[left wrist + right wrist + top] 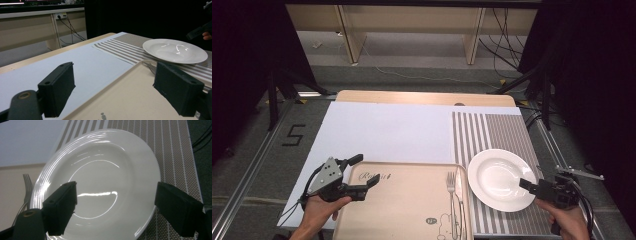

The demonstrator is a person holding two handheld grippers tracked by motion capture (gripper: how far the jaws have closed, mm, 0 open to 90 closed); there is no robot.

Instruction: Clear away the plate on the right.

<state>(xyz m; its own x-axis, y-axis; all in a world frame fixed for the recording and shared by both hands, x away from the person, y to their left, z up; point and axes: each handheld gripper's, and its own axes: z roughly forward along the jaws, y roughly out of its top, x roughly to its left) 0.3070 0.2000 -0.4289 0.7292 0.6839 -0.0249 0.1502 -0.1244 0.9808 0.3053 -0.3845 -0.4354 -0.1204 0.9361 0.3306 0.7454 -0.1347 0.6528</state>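
Note:
A white plate lies on a striped placemat at the right. To its left sits a beige tray with a fork along its right side. My left gripper is open over the tray's far left corner, holding nothing. In the left gripper view its jaws stand wide apart above the tray, with the plate beyond. My right gripper hovers at the plate's near right rim. In the right gripper view it is open over the plate, not touching it.
A white sheet covers the table's left and middle. The table's wooden far edge meets a floor strip with cables and desk legs. Dark curtains stand at both sides. The fork lies just left of the plate.

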